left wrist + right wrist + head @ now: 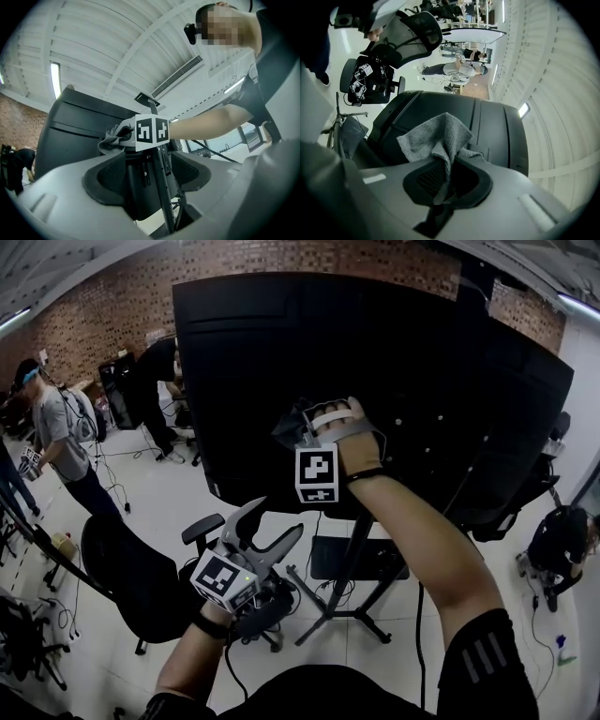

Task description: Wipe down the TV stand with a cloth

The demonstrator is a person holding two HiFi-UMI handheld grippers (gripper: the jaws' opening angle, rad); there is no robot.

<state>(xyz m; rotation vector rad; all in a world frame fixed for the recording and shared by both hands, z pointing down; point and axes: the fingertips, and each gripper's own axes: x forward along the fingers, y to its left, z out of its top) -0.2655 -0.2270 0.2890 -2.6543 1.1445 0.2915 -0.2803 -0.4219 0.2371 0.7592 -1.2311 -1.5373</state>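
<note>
A big black TV [375,381] stands with its back to me on a black wheeled stand [354,563]. My right gripper [298,426] is raised against the TV's back and is shut on a grey cloth [287,432]. In the right gripper view the cloth [436,136] sticks up out of the shut jaws [443,180] and lies against the TV's back panel [492,126]. My left gripper [267,529] hangs lower, near the TV's bottom edge, and is open with nothing in it. Between its fingers [101,180] the left gripper view shows the stand's pole [161,192] and, above it, the cloth [110,138].
A black office chair [141,587] stands at the lower left, close to my left hand. Two people [61,437] stand at the far left, and another crouches at the right [562,545]. Cables trail over the pale floor around the stand's legs [323,620].
</note>
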